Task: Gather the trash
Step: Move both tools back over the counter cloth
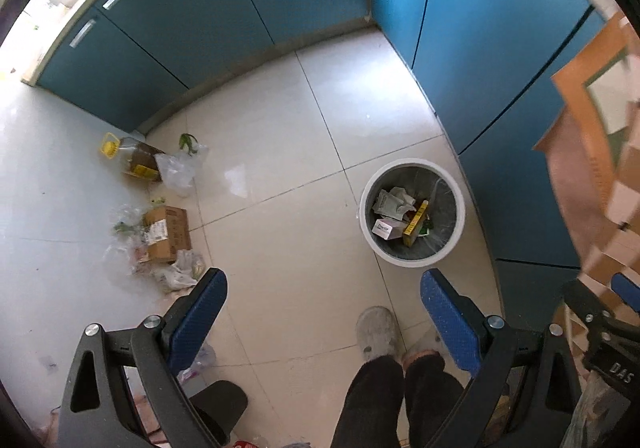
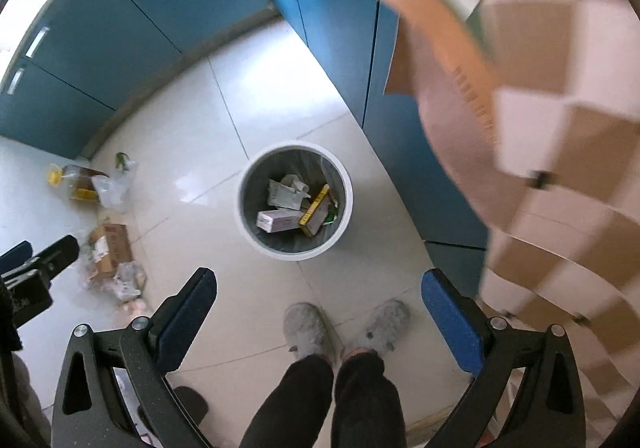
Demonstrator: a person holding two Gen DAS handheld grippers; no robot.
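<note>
Bin [image 2: 296,156] holds boxes [image 2: 276,221], perhaps crumpled paper [image 2: 286,190] — uncovered.

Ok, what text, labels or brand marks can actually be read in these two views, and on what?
"DAS": white letters on the right gripper body, left wrist view.
Pink box in the bin: a printed word, too small to read.
Yellow box: barcode only, unreadable.
Cardboard box label: blurred.
Oil bottle label: unreadable.
Cardboard flap: printed line, blurred.

- Left gripper [image 1: 323,322]: black angular frame, blue textured pads, silver screws.
- Right gripper [image 2: 319,318]: same build.
- Person: dark trousers [image 2: 326,400], grey fuzzy slippers [image 2: 308,330].
</note>
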